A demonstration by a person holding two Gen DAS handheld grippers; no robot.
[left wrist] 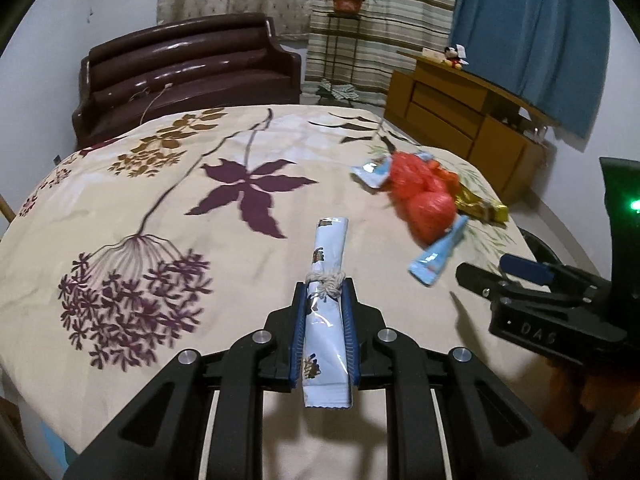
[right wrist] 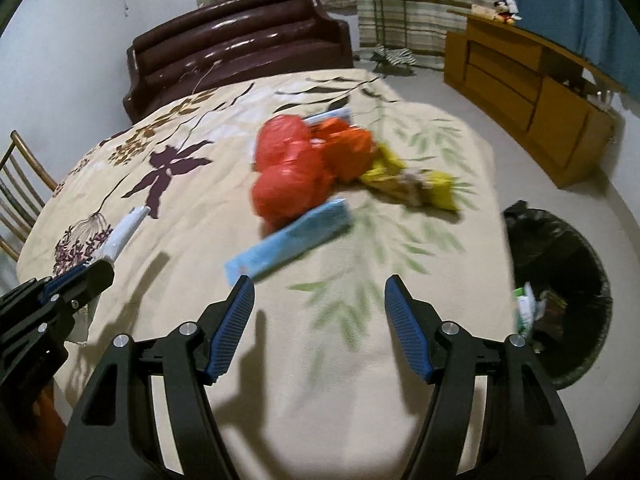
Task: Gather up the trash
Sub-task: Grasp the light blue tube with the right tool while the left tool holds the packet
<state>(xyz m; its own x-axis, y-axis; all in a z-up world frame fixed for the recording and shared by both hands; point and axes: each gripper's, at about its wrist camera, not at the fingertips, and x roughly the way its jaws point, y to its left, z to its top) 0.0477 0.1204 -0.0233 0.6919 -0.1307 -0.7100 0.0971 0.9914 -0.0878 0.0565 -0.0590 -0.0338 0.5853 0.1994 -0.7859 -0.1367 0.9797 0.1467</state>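
Note:
My left gripper (left wrist: 325,288) is shut on a rolled pale-blue wrapper tied with string (left wrist: 326,280) and holds it above the flowered tablecloth (left wrist: 160,184); the wrapper also shows in the right wrist view (right wrist: 120,236). My right gripper (right wrist: 320,284) is open and empty, just short of a light-blue packet (right wrist: 288,240). Behind that packet lie red plastic bags (right wrist: 288,168), an orange wrapper (right wrist: 346,146) and a yellow wrapper (right wrist: 412,184). The pile also shows in the left wrist view (left wrist: 424,196), with my right gripper (left wrist: 520,276) at the right edge.
A black-lined trash bin (right wrist: 560,292) with some waste in it stands on the floor right of the table. A dark sofa (right wrist: 240,48) is behind the table, a wooden cabinet (right wrist: 532,96) at the right, a chair (right wrist: 16,200) at the left.

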